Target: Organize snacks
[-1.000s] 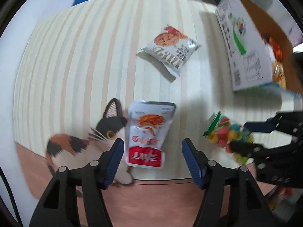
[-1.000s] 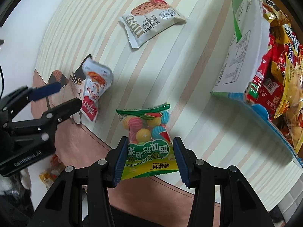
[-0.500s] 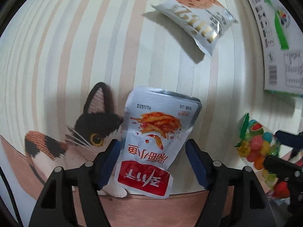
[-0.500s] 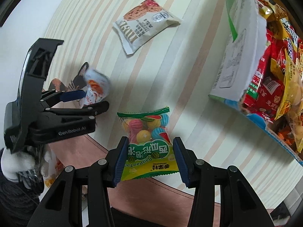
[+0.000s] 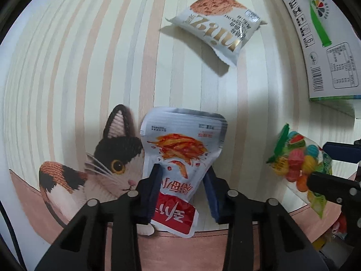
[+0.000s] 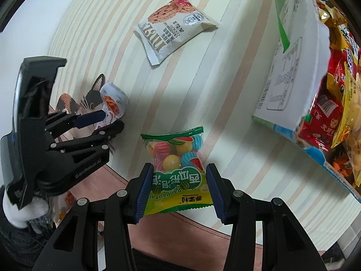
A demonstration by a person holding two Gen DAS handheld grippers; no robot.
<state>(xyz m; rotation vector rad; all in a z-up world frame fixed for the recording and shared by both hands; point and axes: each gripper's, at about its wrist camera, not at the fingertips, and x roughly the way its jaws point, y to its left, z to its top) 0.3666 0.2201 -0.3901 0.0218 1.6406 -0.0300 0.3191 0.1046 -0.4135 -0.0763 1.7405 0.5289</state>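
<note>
While left tool (image 5: 182,180) closes — silver pouch (image 5: 180,144) pinched.

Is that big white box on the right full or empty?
Full: the white box has red and yellow snack packets heaped inside.

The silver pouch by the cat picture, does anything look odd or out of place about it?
Yes. The silver pouch is pinched inward where the left tool is closing on its lower half, so it buckles instead of lying flat. It also overlaps the printed cat at the mat's edge, away from the snack box.
</note>
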